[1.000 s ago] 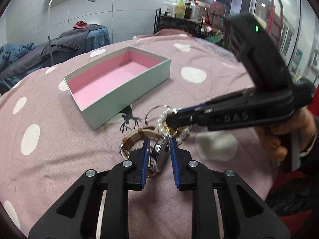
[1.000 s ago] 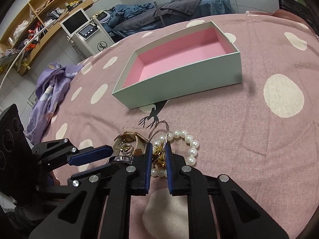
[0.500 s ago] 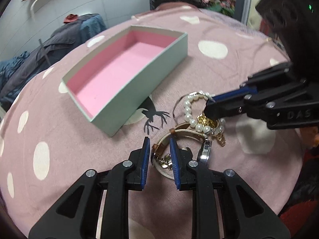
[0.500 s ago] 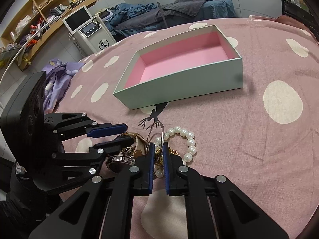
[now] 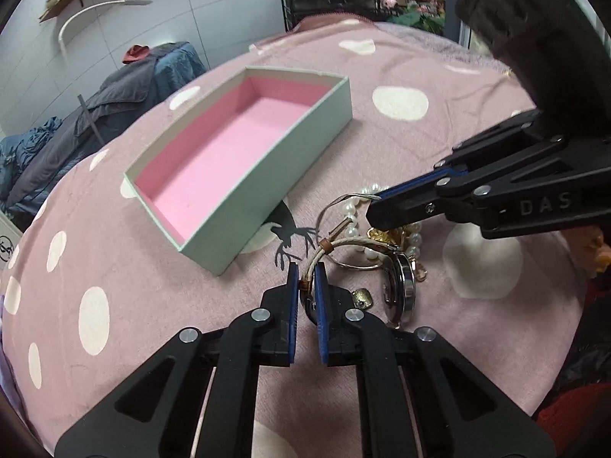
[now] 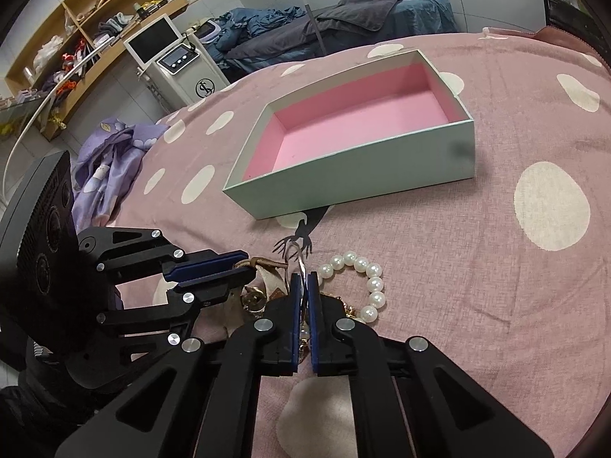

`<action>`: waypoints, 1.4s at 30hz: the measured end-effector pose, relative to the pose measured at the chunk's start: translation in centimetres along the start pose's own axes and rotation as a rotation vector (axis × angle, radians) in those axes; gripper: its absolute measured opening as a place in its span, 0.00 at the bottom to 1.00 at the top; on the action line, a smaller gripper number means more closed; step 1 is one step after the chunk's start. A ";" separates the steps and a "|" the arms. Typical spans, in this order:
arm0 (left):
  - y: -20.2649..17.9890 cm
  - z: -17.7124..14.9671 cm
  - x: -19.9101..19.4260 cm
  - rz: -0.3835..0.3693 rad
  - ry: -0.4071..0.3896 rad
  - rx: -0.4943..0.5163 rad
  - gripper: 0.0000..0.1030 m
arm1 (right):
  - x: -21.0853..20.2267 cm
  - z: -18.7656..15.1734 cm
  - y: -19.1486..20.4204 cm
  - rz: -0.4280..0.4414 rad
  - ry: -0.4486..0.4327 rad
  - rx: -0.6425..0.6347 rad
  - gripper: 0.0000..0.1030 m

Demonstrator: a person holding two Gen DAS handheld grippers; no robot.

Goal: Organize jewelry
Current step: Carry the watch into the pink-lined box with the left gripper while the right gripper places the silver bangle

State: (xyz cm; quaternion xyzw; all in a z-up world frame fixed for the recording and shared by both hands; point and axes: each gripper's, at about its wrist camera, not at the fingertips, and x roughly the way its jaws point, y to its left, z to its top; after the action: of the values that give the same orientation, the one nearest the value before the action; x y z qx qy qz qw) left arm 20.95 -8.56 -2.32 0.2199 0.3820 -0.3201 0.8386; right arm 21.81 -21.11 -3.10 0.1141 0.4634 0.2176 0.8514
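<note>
Left wrist view first: a pink cloth with white dots (image 5: 401,145) covers the whole surface, soft and lightly wrinkled, with a black deer print peeking out at the corner of the box. The box (image 5: 267,187) is a shallow open rectangle of pale green card with a smooth pink lining, and nothing lies in it. Just in front of the box's near corner sits the jewelry, a tangled heap: a watch (image 5: 404,286) with a round shiny metal case standing on edge and a pale strap (image 5: 345,245) arching up from it, a pearl bracelet (image 6: 368,278) of round white beads, a thin silver bangle (image 5: 334,206), and some small gold-coloured pieces (image 5: 385,234).

The left gripper (image 5: 306,286) is nearly closed, its blue pads pinching the strap near a brown leather loop. The right gripper (image 6: 304,292), also almost closed, has the thin silver bangle between its pads, on the side of the heap nearer the pearls.

Half a second ago the left gripper's pads stood wider apart around the strap; they have since drawn in on it. The watch case has tipped up from the cloth, and the right gripper's pads have narrowed too.
</note>
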 end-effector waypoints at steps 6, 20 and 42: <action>-0.2 0.3 -2.6 0.031 -0.064 0.005 0.08 | -2.0 0.9 0.6 0.056 -0.035 -0.008 0.03; 2.6 3.5 -4.3 0.098 -0.135 -0.069 0.08 | -4.7 5.2 1.4 0.025 -0.144 -0.073 0.03; 9.5 9.2 7.4 0.139 0.019 -0.297 0.08 | 3.2 10.6 -1.5 -0.308 -0.109 -0.163 0.03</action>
State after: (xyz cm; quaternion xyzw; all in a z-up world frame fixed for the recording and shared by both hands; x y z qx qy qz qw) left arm 35.98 -10.35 -1.28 0.1223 0.4169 -0.1991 0.8784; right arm 32.62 -20.79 -0.33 -0.0159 0.4095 0.1148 0.9049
